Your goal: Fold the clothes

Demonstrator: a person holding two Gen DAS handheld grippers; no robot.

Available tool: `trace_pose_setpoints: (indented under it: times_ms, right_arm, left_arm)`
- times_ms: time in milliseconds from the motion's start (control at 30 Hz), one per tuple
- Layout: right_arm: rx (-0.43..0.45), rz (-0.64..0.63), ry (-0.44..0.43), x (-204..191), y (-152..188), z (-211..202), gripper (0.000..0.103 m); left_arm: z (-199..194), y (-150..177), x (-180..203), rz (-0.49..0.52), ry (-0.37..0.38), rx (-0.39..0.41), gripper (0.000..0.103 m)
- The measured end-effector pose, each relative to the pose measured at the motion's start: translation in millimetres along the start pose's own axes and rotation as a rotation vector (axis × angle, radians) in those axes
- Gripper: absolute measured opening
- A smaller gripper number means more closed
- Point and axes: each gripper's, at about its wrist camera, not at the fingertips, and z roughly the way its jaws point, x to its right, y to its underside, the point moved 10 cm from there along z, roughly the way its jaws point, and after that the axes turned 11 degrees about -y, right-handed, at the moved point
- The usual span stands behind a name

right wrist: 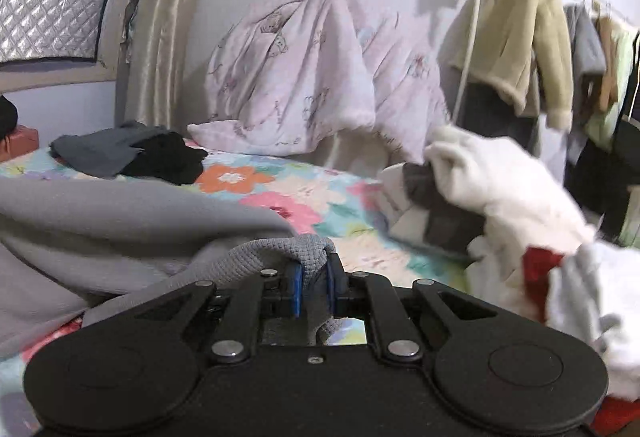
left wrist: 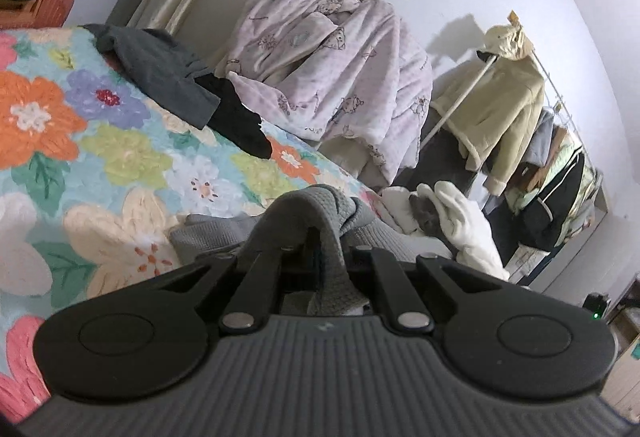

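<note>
Between the blue pads (right wrist: 297, 287) of the right gripper (right wrist: 313, 285) a bunched edge of the grey knit (right wrist: 280, 249) is being pinched, the cloth humping over the fingers and trailing left across the bedspread (right wrist: 320, 213). Beyond it a dark grey top (right wrist: 96, 151) and a black garment (right wrist: 168, 159) are lying touching each other, near a pink quilt (right wrist: 288, 85) heaped against the wall. A white pile (right wrist: 500, 181) is sitting to the right, blurred, beside a rack (right wrist: 472, 21) hung with a cream jacket (right wrist: 520, 37).

The left gripper (left wrist: 326, 253) is also clamping the grey knit (left wrist: 320, 221), its pads probably hidden under the fold, low over the bedspread (left wrist: 120, 157).
</note>
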Motion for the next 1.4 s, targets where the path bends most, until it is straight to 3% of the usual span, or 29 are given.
trace_pose_setpoints:
  times_ms: [167, 333, 500, 633, 733, 767, 867, 967, 1067, 1233, 1400]
  right_arm:
    - [-0.013, -0.092, 0.085, 13, 7, -31, 0.013]
    - [-0.008, -0.080, 0.188, 62, -5, -39, 0.013]
    - [-0.051, -0.082, 0.218, 95, -7, -10, 0.014]
    - [-0.271, 0.002, 0.121, 105, 34, 44, 0.023]
    - [-0.353, -0.118, 0.079, 71, 57, 50, 0.027]
    - [-0.340, -0.152, 0.075, 58, 58, 42, 0.039]
    - [-0.299, -0.240, 0.051, 15, 63, 19, 0.046]
    - [-0.236, -0.170, -0.132, -38, 56, -6, 0.047]
    - [-0.216, -0.102, -0.391, -112, 53, -22, 0.050]
    - [-0.200, -0.043, -0.638, -229, 54, -38, 0.050]
    - [-0.119, -0.091, -0.566, -220, 37, -28, 0.068]
  left_arm:
    - [-15, -15, -15, -0.045, -0.015, 0.056, 0.004]
    - [-30, -33, -22, -0.075, -0.002, 0.109, 0.004]
    - [-10, -9, -19, -0.052, -0.017, 0.043, 0.004]
    - [2, 5, -20, -0.041, -0.037, 0.003, 0.004]
    - [6, 9, -22, -0.045, -0.048, -0.016, 0.004]
    - [6, 8, -23, -0.065, -0.037, -0.023, 0.004]
    - [6, 8, -20, -0.114, 0.000, -0.034, 0.004]
    - [9, 10, -15, -0.145, 0.033, -0.046, 0.004]
    - [11, 14, -8, -0.176, 0.073, -0.060, 0.004]
    - [11, 25, 9, -0.186, 0.125, -0.097, 0.004]
    - [8, 26, 21, -0.200, 0.183, -0.105, 0.004]
